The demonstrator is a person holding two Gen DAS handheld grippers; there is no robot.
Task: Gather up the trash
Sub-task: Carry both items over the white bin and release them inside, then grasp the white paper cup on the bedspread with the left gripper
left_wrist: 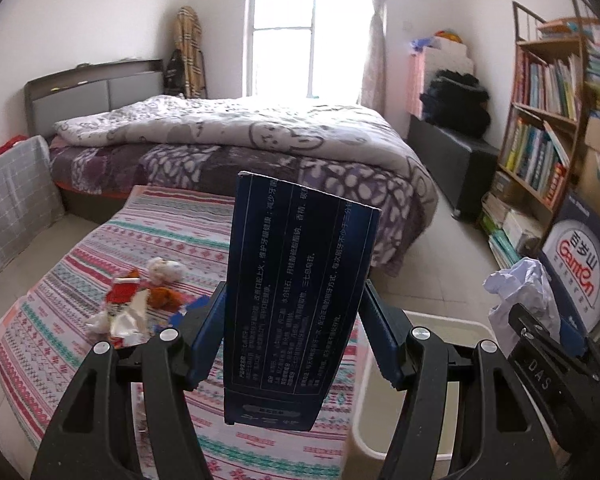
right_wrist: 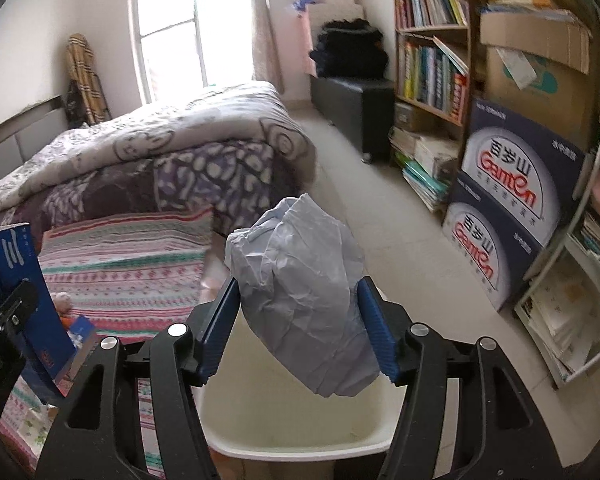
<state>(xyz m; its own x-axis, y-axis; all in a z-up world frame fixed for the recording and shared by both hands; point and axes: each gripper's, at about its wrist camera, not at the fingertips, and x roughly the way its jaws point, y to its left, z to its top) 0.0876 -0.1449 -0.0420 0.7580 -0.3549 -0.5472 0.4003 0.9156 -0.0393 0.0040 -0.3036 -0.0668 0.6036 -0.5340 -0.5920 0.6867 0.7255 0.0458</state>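
Note:
My left gripper is shut on a tall dark blue carton with white print, held upright between the blue pads. Beyond it, a small heap of trash lies on a striped cloth: red and white wrappers, crumpled tissue, orange peel. My right gripper is shut on a crumpled grey-white paper ball, which hangs over the open white bin. The bin's rim shows to the right of the carton. In the right wrist view, the blue carton is at the left edge.
A bed with a patterned quilt stands behind the striped cloth. On the right are a bookshelf, stacked dark printed boxes and a black chest. Tiled floor runs between bed and shelf.

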